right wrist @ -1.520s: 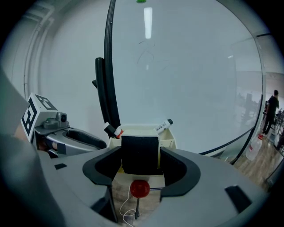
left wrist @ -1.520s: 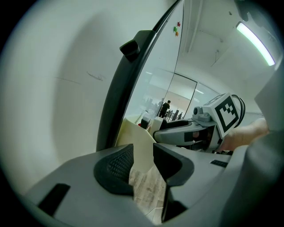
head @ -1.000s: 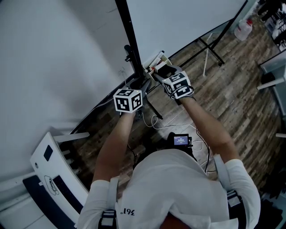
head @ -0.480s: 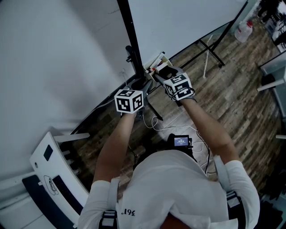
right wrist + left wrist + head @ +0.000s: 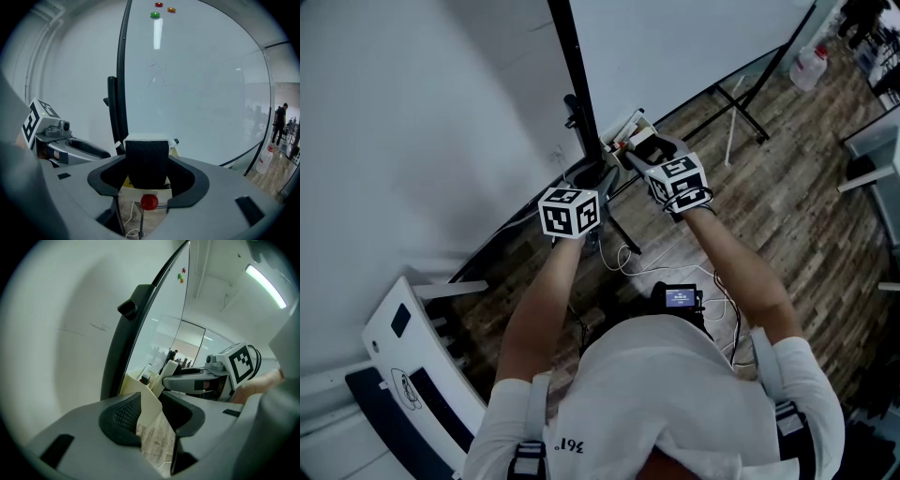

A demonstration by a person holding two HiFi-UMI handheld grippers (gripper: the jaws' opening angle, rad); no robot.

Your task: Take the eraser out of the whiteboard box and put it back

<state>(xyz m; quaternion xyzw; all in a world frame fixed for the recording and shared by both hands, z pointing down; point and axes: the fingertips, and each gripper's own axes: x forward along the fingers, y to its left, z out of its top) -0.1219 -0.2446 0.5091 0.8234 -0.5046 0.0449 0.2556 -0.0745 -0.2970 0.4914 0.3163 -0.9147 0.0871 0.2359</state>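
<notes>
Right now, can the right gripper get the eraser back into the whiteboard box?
Probably yes. The right gripper holds the eraser in its jaws just over the whiteboard box, nothing between; the left gripper sits at the box's corner, aside.

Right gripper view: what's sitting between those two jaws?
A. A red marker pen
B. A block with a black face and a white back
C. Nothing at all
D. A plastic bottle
B: the eraser, a block with a black face and a white top edge, fills the gap, and the jaws of the right gripper press on both its sides.
</notes>
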